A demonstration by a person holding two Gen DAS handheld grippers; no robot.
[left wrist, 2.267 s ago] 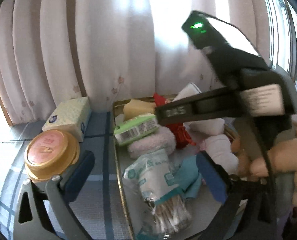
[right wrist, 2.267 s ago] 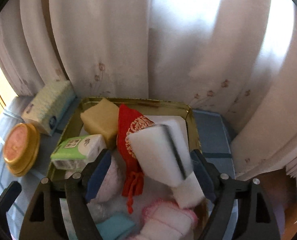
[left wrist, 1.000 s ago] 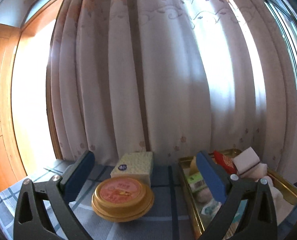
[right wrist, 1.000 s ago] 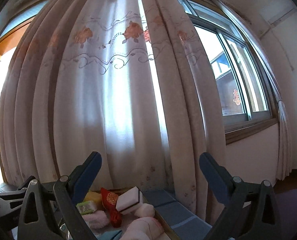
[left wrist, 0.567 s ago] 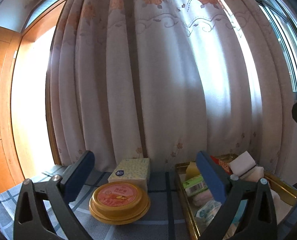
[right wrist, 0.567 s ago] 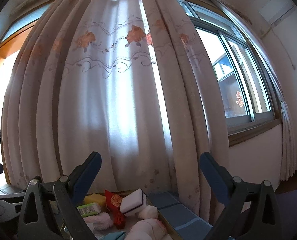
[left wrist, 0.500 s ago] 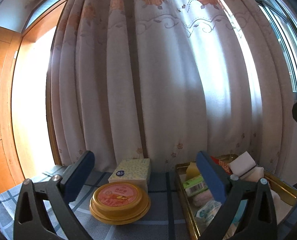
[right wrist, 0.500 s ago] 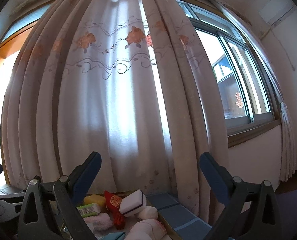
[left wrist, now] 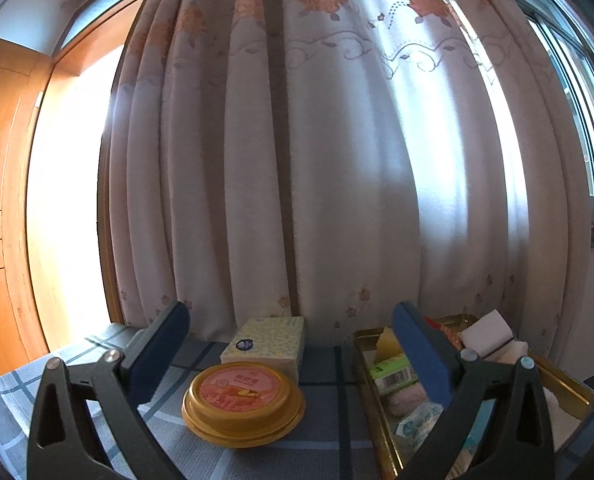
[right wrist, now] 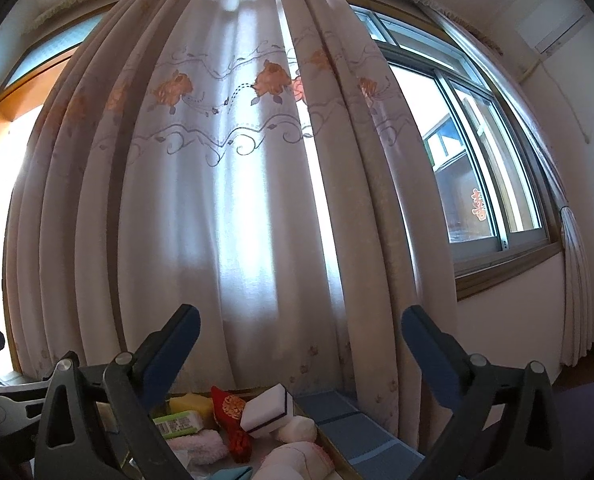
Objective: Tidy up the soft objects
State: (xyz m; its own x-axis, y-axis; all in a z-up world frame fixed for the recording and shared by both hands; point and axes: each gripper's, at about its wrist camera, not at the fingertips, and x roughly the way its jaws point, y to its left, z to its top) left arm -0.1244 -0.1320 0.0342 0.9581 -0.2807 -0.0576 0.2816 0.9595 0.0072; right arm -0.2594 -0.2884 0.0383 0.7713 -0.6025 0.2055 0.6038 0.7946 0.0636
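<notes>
Backlit curtain (right wrist: 237, 200), window glare, fisheye warp

Blue plaid table (left wrist: 325, 446), gold tray (left wrist: 565, 382), tissue box (left wrist: 267, 342), yellow container (left wrist: 241, 402)

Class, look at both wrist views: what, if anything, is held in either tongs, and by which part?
Nothing. The left tongs and right tongs both stand wide open and empty.

Soft things in a gold tray by the curtain

The right gripper (right wrist: 300, 328) is wide open and holds nothing, up in front of a big white curtain (right wrist: 237, 208) with orange flowers. Low down sits a gold tray (right wrist: 339, 460) full of soft things: a white sponge (right wrist: 266, 410) leaning on a red pouch (right wrist: 230, 410), a yellow sponge (right wrist: 189, 403), a green tissue pack (right wrist: 179, 424) and fluffy pink cloths (right wrist: 201, 449). A window (right wrist: 477, 168) is at the right.
</notes>
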